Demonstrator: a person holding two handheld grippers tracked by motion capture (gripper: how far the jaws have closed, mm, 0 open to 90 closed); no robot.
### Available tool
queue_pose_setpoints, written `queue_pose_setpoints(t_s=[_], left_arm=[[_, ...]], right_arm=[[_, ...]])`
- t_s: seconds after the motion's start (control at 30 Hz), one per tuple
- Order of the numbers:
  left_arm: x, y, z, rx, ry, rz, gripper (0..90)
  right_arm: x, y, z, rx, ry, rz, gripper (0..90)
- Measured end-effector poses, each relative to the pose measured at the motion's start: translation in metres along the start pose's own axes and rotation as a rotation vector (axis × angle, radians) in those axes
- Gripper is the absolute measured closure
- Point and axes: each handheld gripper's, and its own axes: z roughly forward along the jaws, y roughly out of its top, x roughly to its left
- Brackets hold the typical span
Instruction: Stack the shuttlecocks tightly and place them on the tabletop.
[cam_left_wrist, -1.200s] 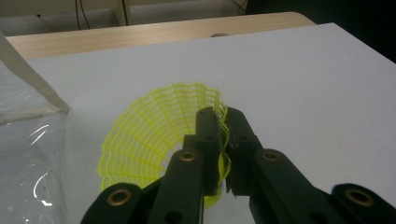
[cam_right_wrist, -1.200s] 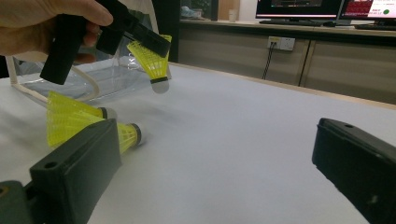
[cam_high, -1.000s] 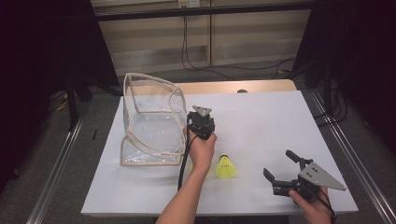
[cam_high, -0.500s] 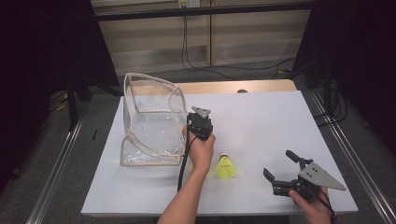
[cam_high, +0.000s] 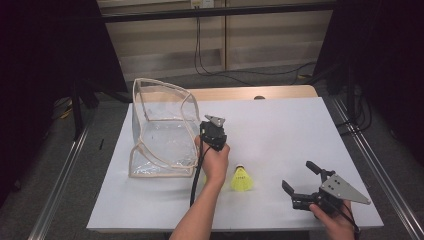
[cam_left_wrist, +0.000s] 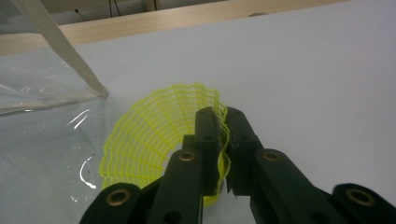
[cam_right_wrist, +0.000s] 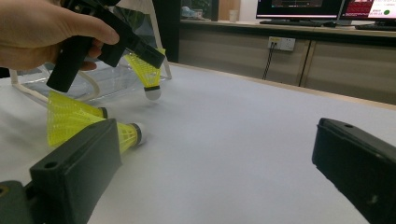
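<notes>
From above, the left hand-held gripper (cam_high: 212, 131) hangs beside the clear bag (cam_high: 160, 127), over the white surface (cam_high: 300, 135). Its own view shows it pinching a yellow shuttlecock (cam_left_wrist: 159, 135). The right hand-held gripper (cam_right_wrist: 210, 172) is spread wide, another shuttlecock (cam_right_wrist: 88, 122) lying near.

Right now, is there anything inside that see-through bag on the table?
Nothing can be made out inside the clear bag; its creased plastic glares, so a small item could hide. The left tool holds a yellow shuttlecock just beside it, off the table. Other shuttlecocks lie outside.
</notes>
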Motion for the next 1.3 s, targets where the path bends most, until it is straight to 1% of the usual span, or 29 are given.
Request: queue_pose_setpoints(t_s=[0.2,0.33,0.53,0.8,0.87,0.9,0.93,0.97,1.03,1.1,1.17,1.23,1.3], left_arm=[[0.0005,-0.0016,0.002,0.022,0.014,0.011,83.4],[0.0007,-0.0017,0.0029,0.03,0.005,0.021,81.9],[0.0003,-0.0022,0.0036,0.038,0.001,0.02,80.5],[0.0016,-0.001,0.0013,0.026,0.017,0.033,85.6],[0.0024,-0.0006,0.0008,0.026,0.029,0.048,86.5],[0.0024,-0.0011,0.0012,0.027,0.038,0.044,86.7],[0.0028,-0.0012,0.0014,0.032,0.039,0.049,86.7],[0.0028,-0.0018,0.0025,0.033,0.041,0.063,86.7],[0.0022,-0.0022,0.0032,0.038,0.039,0.059,86.0],[0.0013,-0.0024,0.0043,0.035,0.028,0.058,85.7],[0.0003,-0.002,0.0044,0.03,0.018,0.055,83.4],[-0.0001,-0.0014,0.0041,0.023,0.002,0.051,79.6],[-0.0008,-0.0007,0.0034,0.022,-0.017,0.033,74.9]], right_arm=[[0.0,0.0001,-0.0003,0.0,0.0,0.0,0.7],[0.0,0.0001,-0.0005,0.003,-0.002,-0.001,0.7],[0.0002,0.0002,-0.0005,0.002,-0.001,-0.003,0.8],[0.0,0.0002,-0.0008,0.001,-0.001,0.0,0.8],[0.0001,0.0003,-0.0008,0.002,0.0,-0.002,0.9],[0.0001,0.0003,-0.0008,0.001,0.0,-0.003,0.8],[0.0001,0.0002,-0.0008,0.002,0.0,-0.003,0.9],[0.0001,0.0003,-0.0009,0.002,-0.001,-0.004,0.9],[0.0,0.0003,-0.0009,0.0,0.001,-0.004,0.9],[0.0,0.0004,-0.001,0.001,0.0,-0.006,0.9],[0.0,0.0002,-0.0009,0.001,0.002,-0.004,0.9],[0.0,0.0003,-0.001,0.0,0.002,-0.005,0.9],[-0.0001,0.0003,-0.001,0.0,0.002,-0.005,1.0]])
